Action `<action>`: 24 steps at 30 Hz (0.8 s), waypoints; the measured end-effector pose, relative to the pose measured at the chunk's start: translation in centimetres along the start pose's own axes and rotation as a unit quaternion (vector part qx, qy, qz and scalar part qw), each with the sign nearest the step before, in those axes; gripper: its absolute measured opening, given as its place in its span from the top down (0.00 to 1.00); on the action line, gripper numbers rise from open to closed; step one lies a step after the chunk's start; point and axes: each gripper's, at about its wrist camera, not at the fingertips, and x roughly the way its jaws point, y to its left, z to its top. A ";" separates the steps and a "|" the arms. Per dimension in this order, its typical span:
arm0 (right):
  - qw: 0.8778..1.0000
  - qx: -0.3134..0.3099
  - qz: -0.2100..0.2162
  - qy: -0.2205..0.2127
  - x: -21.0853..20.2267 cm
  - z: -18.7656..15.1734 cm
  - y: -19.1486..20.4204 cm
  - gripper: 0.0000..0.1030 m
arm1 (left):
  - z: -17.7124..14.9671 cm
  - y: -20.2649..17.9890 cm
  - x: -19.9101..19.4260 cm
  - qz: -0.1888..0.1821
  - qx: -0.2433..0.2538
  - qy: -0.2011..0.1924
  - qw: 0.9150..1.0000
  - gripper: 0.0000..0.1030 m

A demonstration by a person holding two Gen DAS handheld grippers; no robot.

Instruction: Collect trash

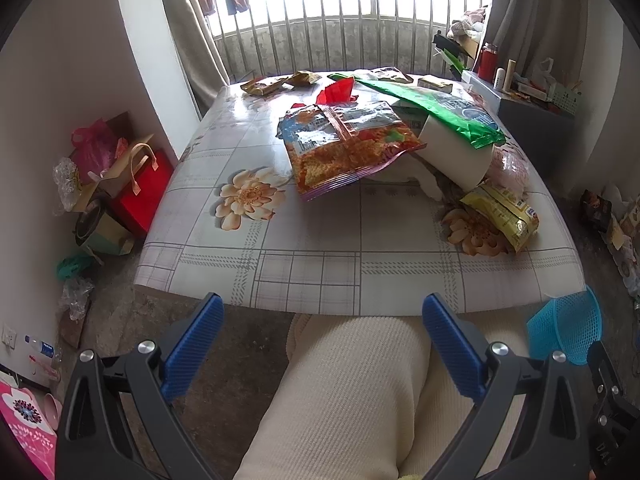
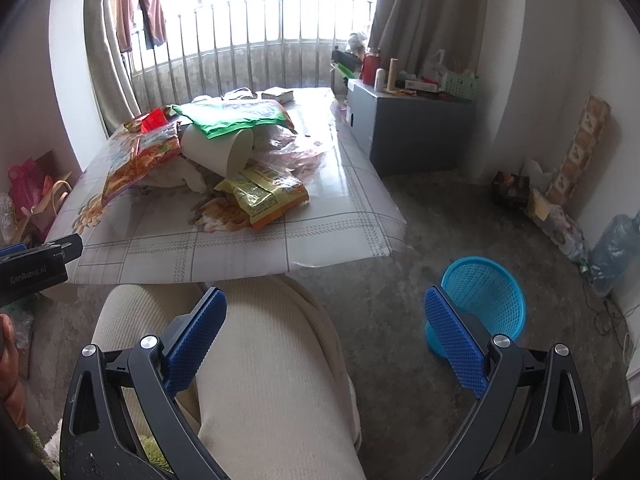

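A: Where does the trash lie from the fingers?

B: Ahead and higher, on the counter [image 1: 304, 280], past the person's knees. Both the left gripper [image 1: 322, 350] and the right gripper [image 2: 326, 344] have their fingers spread, holding nothing, short of the counter's near edge.

A: Which piece is handiest?

B: Taking the tipped white cup [image 1: 452, 152] as the landmark: the orange snack bag [image 1: 344, 148] leans against its left side, long axis running toward the left gripper. The yellow wrapper [image 2: 264, 194] lies just in front of the cup's mouth, nearer the right gripper, I'd judge. A green bag [image 1: 444, 110] drapes over the cup.

A: And the containers?

B: The blue mesh basket [image 2: 486, 300] stands on the floor, right of the counter, beside the right gripper; what shows of its inside looks empty. I cannot tell what the cup holds.
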 end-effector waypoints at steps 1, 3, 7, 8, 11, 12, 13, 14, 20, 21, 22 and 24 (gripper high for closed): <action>1.000 0.000 -0.001 0.001 0.0 -0.1 0.0 0.08 | 0.0 0.0 0.0 0.000 0.001 0.000 1.000 0.05; 1.000 0.001 -0.003 0.004 0.0 -0.3 -0.1 0.08 | -0.1 -0.2 0.0 -0.001 0.005 0.001 1.000 0.05; 1.000 0.002 -0.004 0.004 -0.1 -0.4 -0.3 0.08 | -0.2 -0.6 0.0 -0.002 0.011 0.004 1.000 0.05; 1.000 0.003 -0.004 0.004 -0.1 -0.4 -0.4 0.08 | -0.2 -0.6 0.0 -0.002 0.011 0.005 1.000 0.05; 1.000 0.003 -0.003 0.003 -0.1 -0.4 -0.5 0.08 | -0.3 -0.9 0.0 -0.002 0.014 0.005 1.000 0.05; 1.000 0.003 -0.004 0.002 -0.1 -0.4 -0.5 0.08 | -0.4 -1.0 0.1 -0.002 0.015 0.005 1.000 0.05; 1.000 0.003 -0.004 0.002 -0.1 -0.4 -0.5 0.08 | -0.4 -1.1 0.1 -0.001 0.016 0.006 1.000 0.05; 1.000 0.004 -0.004 0.001 -0.1 -0.5 -0.6 0.08 | -0.4 -1.1 0.1 -0.001 0.017 0.006 1.000 0.05; 1.000 0.006 -0.002 0.006 0.2 -0.6 -0.7 0.08 | -0.5 -1.5 0.1 -0.001 0.020 0.006 1.000 0.05; 1.000 0.007 -0.002 0.005 0.1 -0.6 -0.9 0.08 | -0.5 -1.5 0.1 -0.001 0.020 0.006 1.000 0.05; 1.000 0.007 -0.002 0.005 0.1 -0.6 -0.9 0.08 | -0.5 -1.5 0.1 0.000 0.020 0.006 1.000 0.05; 1.000 0.007 -0.002 0.005 0.1 -0.6 -1.0 0.08 | -0.5 -1.5 0.1 0.000 0.020 0.006 1.000 0.05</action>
